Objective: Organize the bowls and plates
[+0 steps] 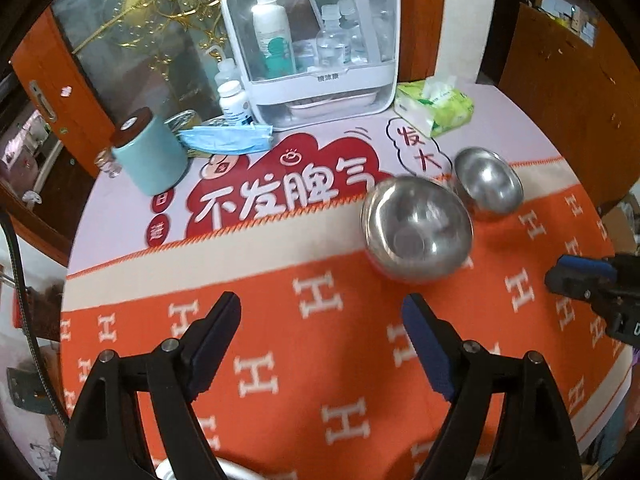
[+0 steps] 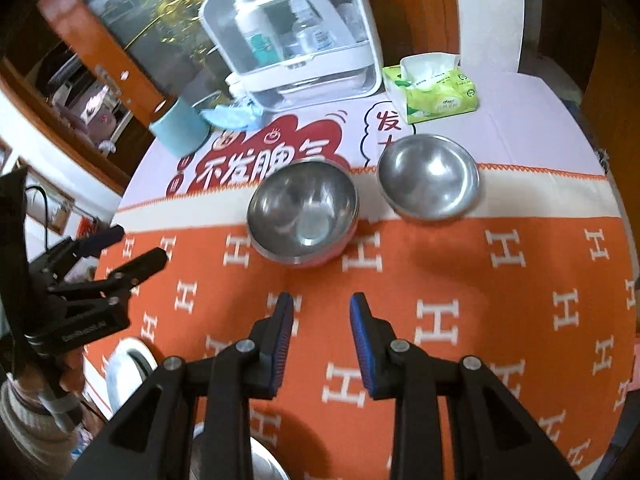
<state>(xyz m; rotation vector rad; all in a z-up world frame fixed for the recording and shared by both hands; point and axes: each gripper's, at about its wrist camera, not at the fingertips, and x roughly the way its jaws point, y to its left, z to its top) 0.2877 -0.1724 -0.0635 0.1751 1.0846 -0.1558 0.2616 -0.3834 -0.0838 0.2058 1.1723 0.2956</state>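
Both grippers: left (image 1: 321,336), right (image 2: 320,332) — black plastic frames w/ silver screws, blue pads on fingers (image 2: 362,332).

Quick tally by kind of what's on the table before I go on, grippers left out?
Steel bowls: 2, the near bowl and the far bowl
Tissue packs: 1, the green tissue pack
Storage cases: 1, the white case
Teal canisters: 1, the canister
Face masks: 1, the blue mask
Pill bottles: 1, the small white bottle
Total: 7

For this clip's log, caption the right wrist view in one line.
Open right gripper above an orange H-patterned tablecloth, facing two empty stainless-steel bowls; open left gripper alongside.
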